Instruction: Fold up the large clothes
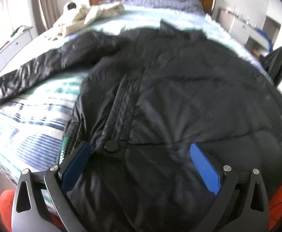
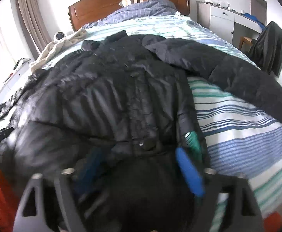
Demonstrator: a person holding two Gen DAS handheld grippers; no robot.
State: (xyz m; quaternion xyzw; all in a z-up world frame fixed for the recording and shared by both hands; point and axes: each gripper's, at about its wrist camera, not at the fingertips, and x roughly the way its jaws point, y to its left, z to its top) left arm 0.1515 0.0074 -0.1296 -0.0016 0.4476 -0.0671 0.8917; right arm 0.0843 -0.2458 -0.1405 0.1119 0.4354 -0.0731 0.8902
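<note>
The black padded jacket (image 1: 179, 89) lies front up on the striped bedspread (image 1: 25, 127), collar toward the wooden headboard (image 2: 94, 5), hem at the near edge of the bed, both sleeves spread outward: one sleeve (image 1: 34, 73) to the left, the other sleeve (image 2: 247, 73) to the right. The left claw (image 1: 141, 160) hangs over the hem with its jaws wide apart and nothing between the pads; a snap button (image 1: 111, 146) sits just ahead of it. The right claw (image 2: 139, 166) is over the same hem region, jaws apart, no cloth visibly clamped, though blur weakens that reading. Judged step: the garment is laid flat and no fold is made yet. The next move appears to call for taking a sleeve or a side edge and bringing it across the body, each claw needing a firm bite on slippery, bulky fabric. Hidden or unclear: the very hem beneath both claws, the right claw's left pad, and the sleeve ends. A cream garment (image 1: 86, 13) lies near the pillows.
</note>
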